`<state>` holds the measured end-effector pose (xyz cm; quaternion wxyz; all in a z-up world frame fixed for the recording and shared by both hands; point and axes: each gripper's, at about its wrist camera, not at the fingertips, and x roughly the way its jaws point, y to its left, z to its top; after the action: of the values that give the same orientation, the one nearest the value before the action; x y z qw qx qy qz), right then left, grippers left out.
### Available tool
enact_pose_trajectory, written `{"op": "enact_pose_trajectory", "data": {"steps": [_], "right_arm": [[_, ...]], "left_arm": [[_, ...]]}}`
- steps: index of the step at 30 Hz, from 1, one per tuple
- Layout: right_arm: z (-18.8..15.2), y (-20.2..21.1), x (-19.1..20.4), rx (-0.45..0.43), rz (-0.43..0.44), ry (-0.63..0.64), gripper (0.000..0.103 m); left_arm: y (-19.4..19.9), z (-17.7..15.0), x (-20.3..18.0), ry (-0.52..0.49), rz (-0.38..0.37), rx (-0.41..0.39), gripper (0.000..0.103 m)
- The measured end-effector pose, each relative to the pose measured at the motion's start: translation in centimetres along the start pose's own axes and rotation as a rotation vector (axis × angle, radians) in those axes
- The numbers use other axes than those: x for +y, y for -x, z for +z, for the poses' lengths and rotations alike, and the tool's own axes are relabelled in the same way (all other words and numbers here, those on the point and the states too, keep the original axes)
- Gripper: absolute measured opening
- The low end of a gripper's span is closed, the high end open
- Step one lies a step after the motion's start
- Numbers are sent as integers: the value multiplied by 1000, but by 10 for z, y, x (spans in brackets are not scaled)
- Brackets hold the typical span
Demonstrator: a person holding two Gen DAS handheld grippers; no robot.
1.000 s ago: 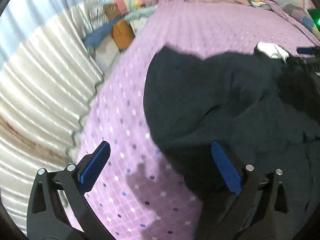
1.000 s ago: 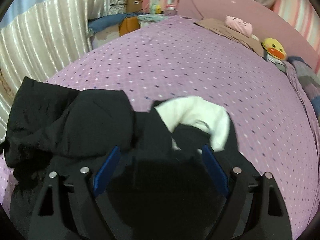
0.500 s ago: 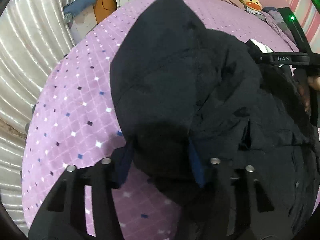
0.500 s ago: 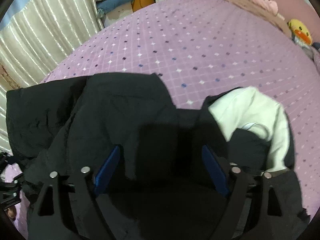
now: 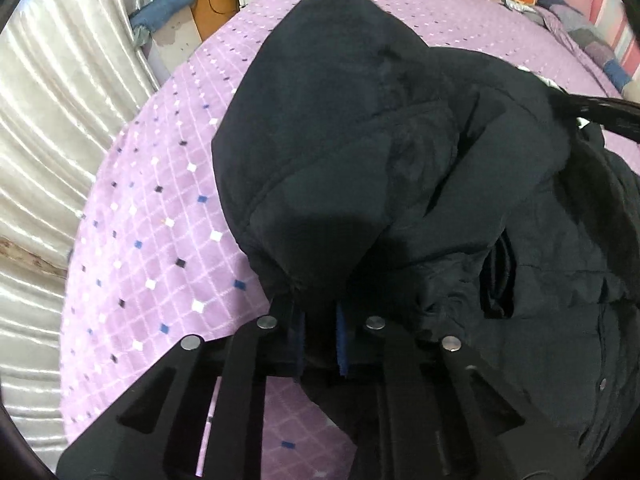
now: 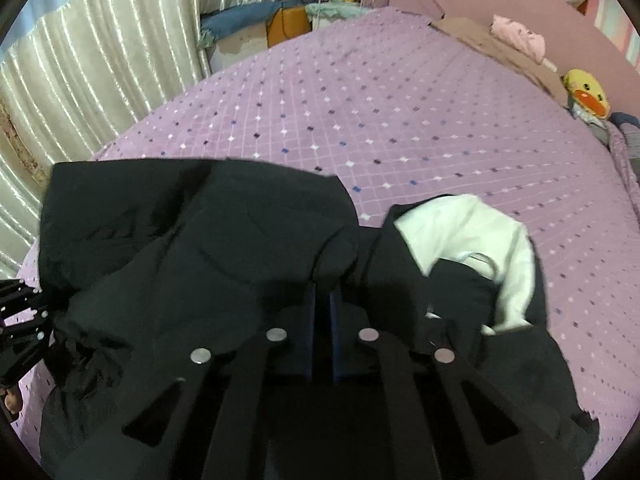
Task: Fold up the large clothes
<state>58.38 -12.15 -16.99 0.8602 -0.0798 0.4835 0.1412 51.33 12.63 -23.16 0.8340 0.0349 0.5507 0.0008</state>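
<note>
Pinching dark, puffy jacket (image 5: pixel 400 168) fabric, the left gripper (image 5: pixel 320 332) and right gripper (image 6: pixel 323 320) have just closed; the white lining (image 6: pixel 472 240) shows on the checked purple bedspread (image 6: pixel 400 120).

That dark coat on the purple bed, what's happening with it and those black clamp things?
A person is holding a two-finger gripper in each hand to fold the dark coat, which lies rumpled on the purple bedspread. The jaws of both have just been closing. The left gripper is pinched shut on an edge of the coat's fabric, and the right gripper is pinched shut on a fold nearer the white lining. No fold has been made yet.
</note>
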Motion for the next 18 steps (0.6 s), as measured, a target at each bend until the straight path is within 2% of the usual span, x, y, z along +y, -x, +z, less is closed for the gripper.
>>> {"op": "enact_pose_trajectory", "data": {"steps": [10,14,18], "right_arm": [[-46,84,-29,-103,-84,-21,5],[-66,110,-51,-130,-105,-62,5],[-90,137,-90,-155,-152,-133,5]], "left_arm": [[31,4,-40,-97,43,-37,7],[52,6,-61,-138,14,-66,6],[69,14,-101,-198,-20,-98,6]]}}
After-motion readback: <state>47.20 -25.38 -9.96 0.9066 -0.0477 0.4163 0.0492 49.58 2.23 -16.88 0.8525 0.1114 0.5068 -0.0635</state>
